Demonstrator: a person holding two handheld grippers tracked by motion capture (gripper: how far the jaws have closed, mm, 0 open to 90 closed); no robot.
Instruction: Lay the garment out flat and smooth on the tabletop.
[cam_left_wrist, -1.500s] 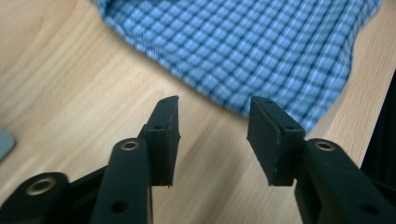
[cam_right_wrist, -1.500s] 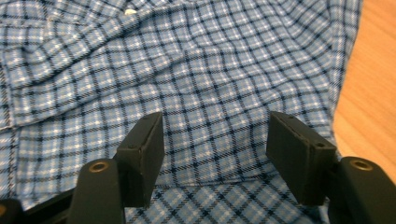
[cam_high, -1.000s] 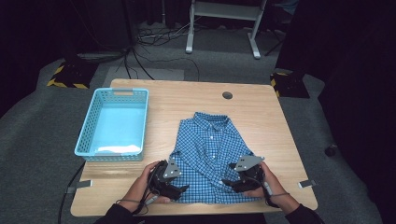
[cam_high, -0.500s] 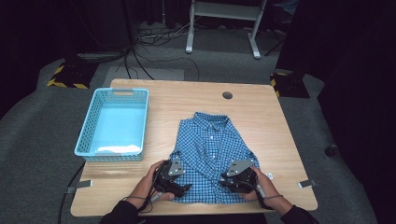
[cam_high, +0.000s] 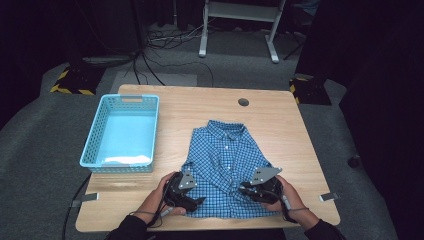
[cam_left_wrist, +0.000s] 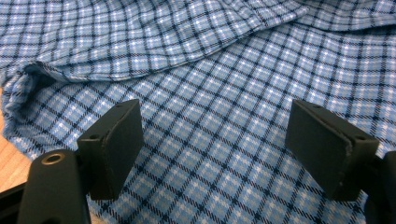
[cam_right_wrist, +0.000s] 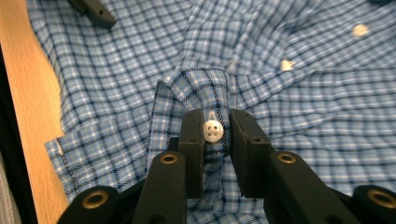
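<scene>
Right gripper view: right gripper (cam_right_wrist: 215, 140) has just been closing, pinching a buttoned fold of the soft, light checked shirt (cam_high: 225, 165) lying flat on the table (cam_high: 280, 125). Left gripper (cam_left_wrist: 215, 149) is spread over the hem. Limp cloth; grab folded edges.

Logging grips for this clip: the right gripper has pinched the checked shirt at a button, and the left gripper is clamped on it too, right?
No: the left gripper stands open over the checked shirt, as the left gripper view shows. The right gripper does pinch it at the button.
</scene>
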